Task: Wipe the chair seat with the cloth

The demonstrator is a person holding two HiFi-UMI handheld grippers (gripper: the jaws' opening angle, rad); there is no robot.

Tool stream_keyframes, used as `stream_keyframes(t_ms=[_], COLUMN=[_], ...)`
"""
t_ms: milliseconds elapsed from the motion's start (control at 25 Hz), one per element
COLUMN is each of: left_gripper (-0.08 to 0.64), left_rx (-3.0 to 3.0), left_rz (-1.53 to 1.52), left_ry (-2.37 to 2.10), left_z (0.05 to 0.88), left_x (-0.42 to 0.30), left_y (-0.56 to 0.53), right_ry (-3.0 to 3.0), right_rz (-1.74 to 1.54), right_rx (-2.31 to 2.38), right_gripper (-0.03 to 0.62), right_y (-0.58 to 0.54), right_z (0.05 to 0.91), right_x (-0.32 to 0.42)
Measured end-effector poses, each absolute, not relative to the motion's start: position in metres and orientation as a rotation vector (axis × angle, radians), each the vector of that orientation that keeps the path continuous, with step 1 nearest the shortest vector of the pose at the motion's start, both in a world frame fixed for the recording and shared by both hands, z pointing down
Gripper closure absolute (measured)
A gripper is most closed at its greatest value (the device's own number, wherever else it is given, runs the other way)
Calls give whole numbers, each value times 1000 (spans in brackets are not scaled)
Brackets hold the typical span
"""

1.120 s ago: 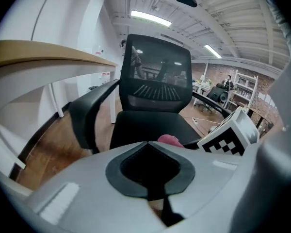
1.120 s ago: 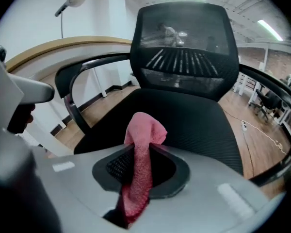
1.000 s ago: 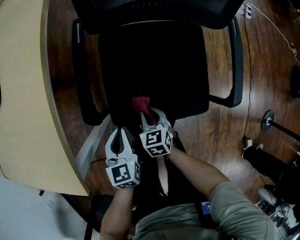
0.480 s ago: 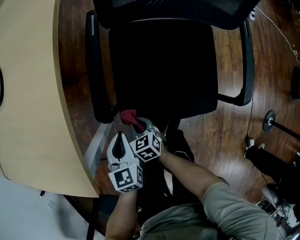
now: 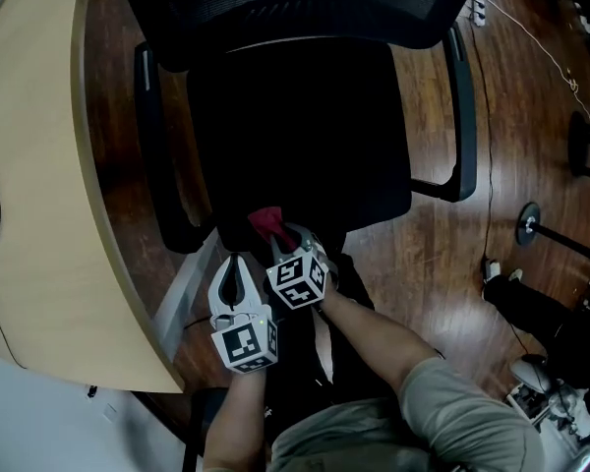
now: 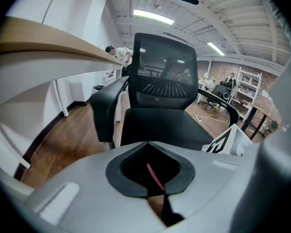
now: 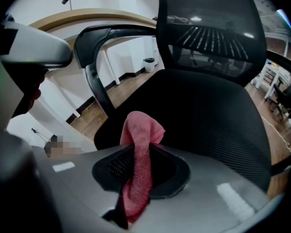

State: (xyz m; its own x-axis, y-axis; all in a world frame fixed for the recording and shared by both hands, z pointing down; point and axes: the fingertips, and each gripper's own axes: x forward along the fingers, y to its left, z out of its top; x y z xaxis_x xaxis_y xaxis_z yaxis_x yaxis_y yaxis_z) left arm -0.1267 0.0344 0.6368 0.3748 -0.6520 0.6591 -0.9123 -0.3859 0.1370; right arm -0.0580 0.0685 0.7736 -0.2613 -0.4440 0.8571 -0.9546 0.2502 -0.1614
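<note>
The black office chair seat (image 5: 305, 126) fills the middle of the head view. A red cloth (image 5: 267, 221) lies on the seat's near edge, close to the front left corner. My right gripper (image 5: 287, 234) is shut on the red cloth (image 7: 141, 130), which bunches up beyond the jaw tips of this right gripper (image 7: 141, 147) and hangs back between them. The mesh seat (image 7: 218, 115) lies just past the cloth. My left gripper (image 5: 235, 261) hangs beside the right one, off the seat's front left corner. The jaws of the left gripper (image 6: 147, 143) meet at the tips, apart from the cloth.
A curved wooden desk (image 5: 29, 165) runs close along the chair's left. Black armrests (image 5: 149, 136) (image 5: 462, 106) flank the seat and the mesh backrest (image 5: 295, 3) rises at its far side. On the wooden floor at right lie a cable (image 5: 491, 175) and a round stand base (image 5: 526, 226).
The right gripper slid the cloth left to the seat's front left corner, then back right along the near edge. The left gripper has kept its place beside it.
</note>
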Motion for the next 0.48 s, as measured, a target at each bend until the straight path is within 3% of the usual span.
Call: stream_keyframes(t_ms=[480], left_gripper=[555], left_rx=[2321], left_rz=[697], left_ry=[-1139], left_z=[623], left_x=[-1], left_y=[42], right_ry=[-1516], right_rz=[995], right_rx=[1556], right_gripper=[529], right_y=[108], right_z=[782], right_x=[126])
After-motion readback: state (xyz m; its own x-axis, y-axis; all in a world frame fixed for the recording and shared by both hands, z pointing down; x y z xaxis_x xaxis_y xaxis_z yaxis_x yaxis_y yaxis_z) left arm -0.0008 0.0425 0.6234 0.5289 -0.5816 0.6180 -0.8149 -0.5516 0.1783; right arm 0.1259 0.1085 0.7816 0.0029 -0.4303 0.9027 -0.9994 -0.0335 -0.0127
